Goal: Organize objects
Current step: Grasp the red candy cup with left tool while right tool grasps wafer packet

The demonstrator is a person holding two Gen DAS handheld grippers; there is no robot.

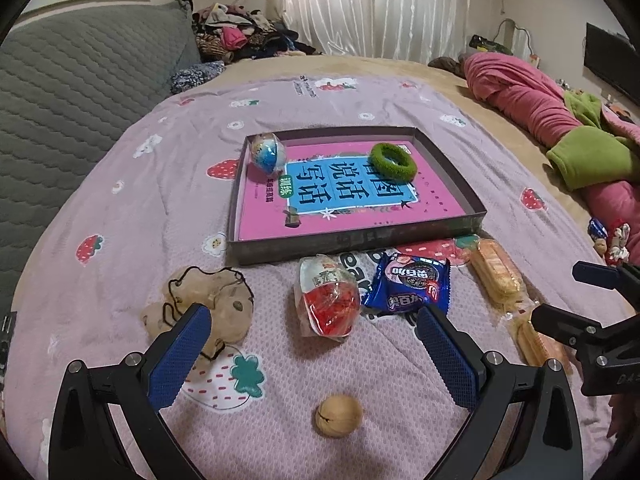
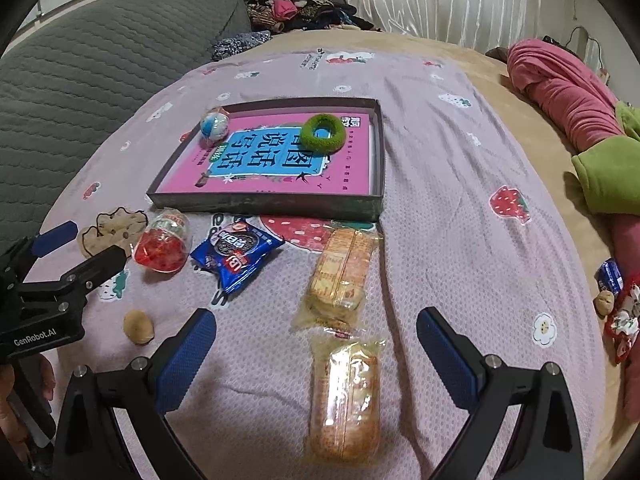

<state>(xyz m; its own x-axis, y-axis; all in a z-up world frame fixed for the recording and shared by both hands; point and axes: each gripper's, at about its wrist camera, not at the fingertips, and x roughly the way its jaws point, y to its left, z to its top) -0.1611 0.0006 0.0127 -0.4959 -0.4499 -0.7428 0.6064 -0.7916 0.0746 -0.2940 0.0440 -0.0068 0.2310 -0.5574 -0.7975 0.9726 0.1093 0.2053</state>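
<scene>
A bed [image 1: 120, 184] spread with a lilac strawberry-print sheet carries the whole job, and the sorting looks barely a third done. At about 12 o'clock in both views sits a shallow dark tray [image 1: 352, 236] with a pink book [image 1: 272, 220] lying flat inside it; on the book rest just two items, a green hair tie [image 1: 393, 161] toward 1 o'clock and a blue-and-silver toy capsule [image 1: 267, 151] in the tray's far left corner. Everything else lies on the sheet in front of the tray. Two long clear packs of biscuits [image 2: 340, 268] lie end to end, the nearer pack [image 2: 345, 396] directly between the spread fingers of the right tongs [image 2: 316, 340]. A blue cookie packet [image 1: 409, 285] and a red toy capsule [image 1: 329, 300] lie side by side just short of the tray wall, with a cookie-shaped pouch [image 1: 212, 304] at 10 o'clock in the left view. Smallest is a walnut [image 1: 338, 415], lying on the sheet between the fingers of the left tongs [image 1: 314, 340], which are also spread wide and hold nothing. Judging by the layout, six items remain to be moved into the tray; a few small things at the sheet's right edge, near a rumpled pink blanket [image 1: 532, 100], are too blurred to identify.
</scene>
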